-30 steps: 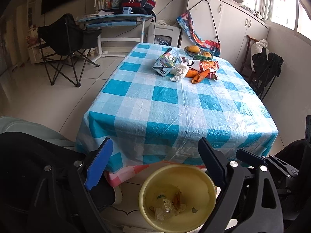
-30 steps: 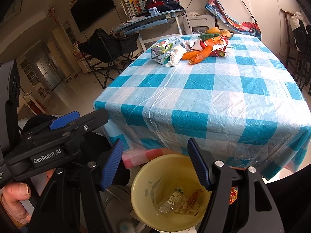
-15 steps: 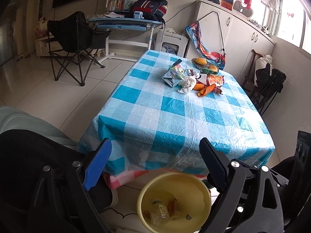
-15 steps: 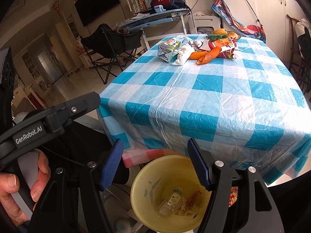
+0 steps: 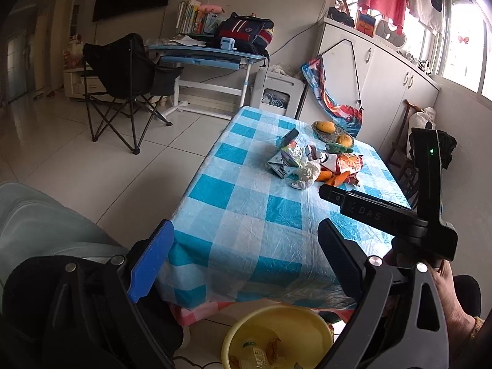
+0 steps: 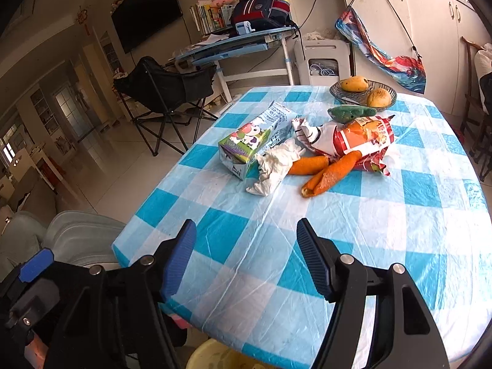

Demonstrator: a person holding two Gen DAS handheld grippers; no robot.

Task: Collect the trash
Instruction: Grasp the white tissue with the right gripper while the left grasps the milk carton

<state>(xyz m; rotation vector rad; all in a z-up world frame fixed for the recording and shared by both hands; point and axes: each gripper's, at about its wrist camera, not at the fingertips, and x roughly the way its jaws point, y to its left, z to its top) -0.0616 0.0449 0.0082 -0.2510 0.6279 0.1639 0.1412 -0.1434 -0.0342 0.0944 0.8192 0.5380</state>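
Both tongs are spread wide and hold nothing. The right gripper (image 6: 246,256) hangs over the near edge of the blue-and-white checked plastic tablecloth (image 6: 353,230). At its twelve o'clock, well apart from it, lies the trash heap: a green-and-white milk carton (image 6: 255,136), with a crumpled white tissue (image 6: 276,164) touching it, orange peels (image 6: 326,170) and a red-and-orange snack bag (image 6: 359,138). The left gripper (image 5: 244,266) is off the table's edge, above a round yellow plastic basin (image 5: 276,335) on the floor at six o'clock, holding a small bottle and scraps.
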